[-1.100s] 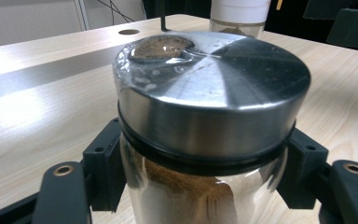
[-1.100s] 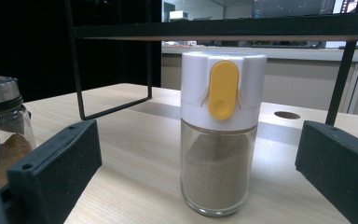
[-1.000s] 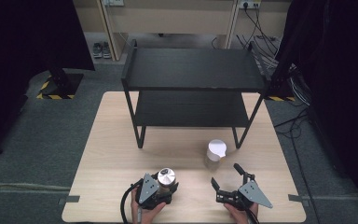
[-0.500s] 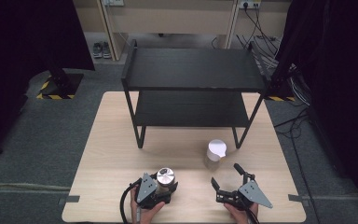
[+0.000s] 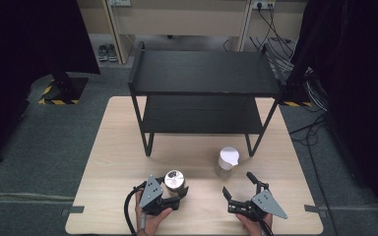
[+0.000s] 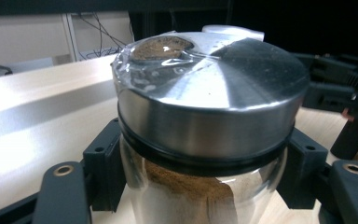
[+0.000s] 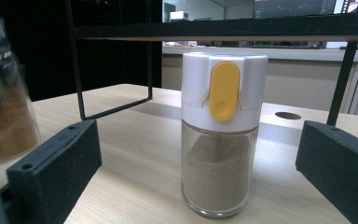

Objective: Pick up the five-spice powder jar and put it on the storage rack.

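Observation:
A glass jar with a shiny metal lid and brown powder inside sits between the jaws of my left gripper near the table's front edge. The gripper is shut on it just under the lid, with black pads pressing on both sides. A clear shaker with a white cap and yellow tab stands upright on the table. My right gripper faces it from just in front, open, its pads apart from the glass.
A black two-tier metal shelf stands on the far half of the wooden table, its front right leg close behind the shaker. The other hand's gripper is off to the jar's right.
My left gripper has risen slightly with the jar in it. The right gripper and the shaker have stayed where they were.

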`<act>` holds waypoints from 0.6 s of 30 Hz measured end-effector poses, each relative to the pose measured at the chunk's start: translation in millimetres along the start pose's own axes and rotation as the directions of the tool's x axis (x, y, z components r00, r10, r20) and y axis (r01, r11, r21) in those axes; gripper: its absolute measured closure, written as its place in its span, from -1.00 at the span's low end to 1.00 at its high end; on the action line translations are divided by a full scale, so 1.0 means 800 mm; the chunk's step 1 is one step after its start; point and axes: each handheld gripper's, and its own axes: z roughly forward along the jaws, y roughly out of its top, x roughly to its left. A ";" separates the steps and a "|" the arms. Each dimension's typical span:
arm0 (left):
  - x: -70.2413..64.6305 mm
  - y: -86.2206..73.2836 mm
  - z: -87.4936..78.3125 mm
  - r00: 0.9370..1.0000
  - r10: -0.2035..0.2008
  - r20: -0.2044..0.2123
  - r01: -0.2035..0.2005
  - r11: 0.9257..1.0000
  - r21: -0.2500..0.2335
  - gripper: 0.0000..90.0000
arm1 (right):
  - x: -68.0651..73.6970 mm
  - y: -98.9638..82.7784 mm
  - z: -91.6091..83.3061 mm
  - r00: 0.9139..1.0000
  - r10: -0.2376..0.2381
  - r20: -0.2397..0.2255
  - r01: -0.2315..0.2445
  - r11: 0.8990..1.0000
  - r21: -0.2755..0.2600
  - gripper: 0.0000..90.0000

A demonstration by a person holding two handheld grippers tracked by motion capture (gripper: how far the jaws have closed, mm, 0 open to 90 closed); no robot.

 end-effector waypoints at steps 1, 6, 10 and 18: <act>0.002 0.003 0.000 1.000 -0.001 0.005 0.001 1.000 -0.003 -0.33 | 0.000 0.000 0.000 1.000 0.000 0.000 0.000 1.000 0.000 -0.99; 0.011 0.026 0.003 0.999 0.008 0.032 -0.007 1.000 -0.006 -0.33 | 0.000 0.000 0.000 1.000 -0.001 -0.001 0.001 1.000 0.001 -0.99; 0.023 0.051 0.004 0.997 0.016 0.074 -0.016 1.000 -0.013 -0.33 | 0.000 0.000 0.000 1.000 0.000 -0.001 0.000 1.000 0.001 -0.99; 0.041 0.099 0.013 0.990 0.032 0.135 -0.030 0.999 -0.023 -0.33 | 0.000 0.000 0.000 1.000 0.000 0.001 0.000 1.000 0.001 -0.99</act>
